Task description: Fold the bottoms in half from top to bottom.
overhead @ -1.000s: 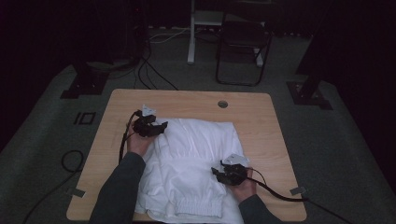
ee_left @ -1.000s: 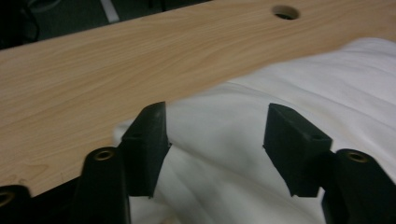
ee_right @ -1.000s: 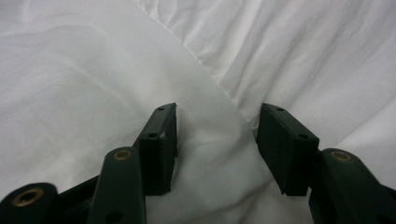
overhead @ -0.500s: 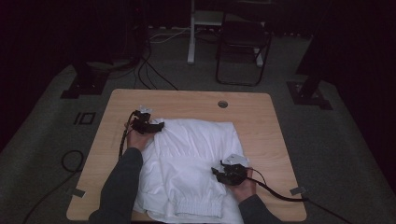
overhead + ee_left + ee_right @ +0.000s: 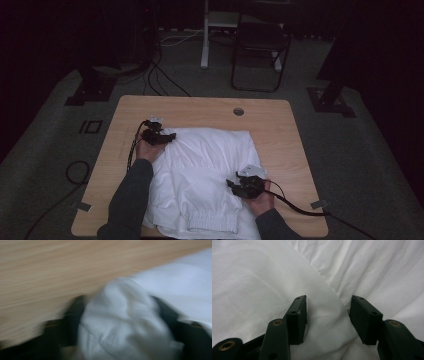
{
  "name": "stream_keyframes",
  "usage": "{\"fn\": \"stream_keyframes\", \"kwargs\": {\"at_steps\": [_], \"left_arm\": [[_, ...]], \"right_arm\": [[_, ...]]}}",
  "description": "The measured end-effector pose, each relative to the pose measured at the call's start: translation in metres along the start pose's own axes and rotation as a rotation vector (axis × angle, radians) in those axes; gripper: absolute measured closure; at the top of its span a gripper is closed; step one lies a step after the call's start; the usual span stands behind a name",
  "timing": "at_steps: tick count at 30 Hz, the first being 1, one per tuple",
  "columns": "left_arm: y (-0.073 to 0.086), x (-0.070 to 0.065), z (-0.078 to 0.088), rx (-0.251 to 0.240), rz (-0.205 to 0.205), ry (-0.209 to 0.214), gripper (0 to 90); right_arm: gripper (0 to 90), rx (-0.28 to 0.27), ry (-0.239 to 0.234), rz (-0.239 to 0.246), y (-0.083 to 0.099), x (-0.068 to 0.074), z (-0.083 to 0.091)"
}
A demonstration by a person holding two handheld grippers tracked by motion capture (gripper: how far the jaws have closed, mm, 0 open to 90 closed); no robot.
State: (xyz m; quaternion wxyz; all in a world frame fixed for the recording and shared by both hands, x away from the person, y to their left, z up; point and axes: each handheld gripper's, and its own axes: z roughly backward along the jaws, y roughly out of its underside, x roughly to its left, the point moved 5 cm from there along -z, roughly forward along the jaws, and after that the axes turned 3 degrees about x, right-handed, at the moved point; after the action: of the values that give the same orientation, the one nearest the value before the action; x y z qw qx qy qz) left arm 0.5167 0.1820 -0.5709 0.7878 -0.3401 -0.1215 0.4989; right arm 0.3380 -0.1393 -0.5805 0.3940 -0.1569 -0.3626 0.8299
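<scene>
A white garment (image 5: 205, 160) with an elastic waistband (image 5: 212, 221) lies folded on the wooden table (image 5: 200, 107). My left gripper (image 5: 171, 136) is at the garment's far left corner. In the blurred left gripper view, bunched white cloth (image 5: 117, 322) fills the gap between its black jaws, so my left gripper (image 5: 120, 315) looks shut on it. My right gripper (image 5: 232, 184) rests on the garment's near right part. It stands open (image 5: 328, 307), with a fold edge (image 5: 324, 280) running between its fingers (image 5: 297, 315) and nothing pinched.
A round cable hole (image 5: 238, 111) sits near the table's far edge. Cables trail from both grippers across the table, one on the right (image 5: 300, 210). A dark chair (image 5: 260, 50) and stand feet (image 5: 90, 90) are on the floor beyond.
My left gripper has shifted slightly at the garment's far left corner and is still moving, as its view is blurred. The right gripper has stayed put.
</scene>
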Motion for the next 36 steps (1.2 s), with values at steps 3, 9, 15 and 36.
{"fn": "stream_keyframes", "kwargs": {"at_steps": [3,9,15,36], "left_arm": [[-0.001,-0.006,0.001,0.019,-0.016,-0.005,66.2],[-0.002,-0.009,0.001,0.028,-0.025,-0.025,70.8],[-0.001,-0.009,0.001,0.025,-0.022,-0.027,70.7],[-0.001,-0.008,0.001,0.015,-0.001,-0.017,70.2]], "right_arm": [[47.3,0.0,-0.001,0.0,0.0,0.0,0.0],[58.8,0.024,-0.053,-0.015,-0.007,-0.007,0.006],[51.4,-0.075,-0.014,-0.052,-0.052,-0.045,0.025],[21.3,0.071,0.093,-0.291,-0.091,-0.158,-0.076]]}}
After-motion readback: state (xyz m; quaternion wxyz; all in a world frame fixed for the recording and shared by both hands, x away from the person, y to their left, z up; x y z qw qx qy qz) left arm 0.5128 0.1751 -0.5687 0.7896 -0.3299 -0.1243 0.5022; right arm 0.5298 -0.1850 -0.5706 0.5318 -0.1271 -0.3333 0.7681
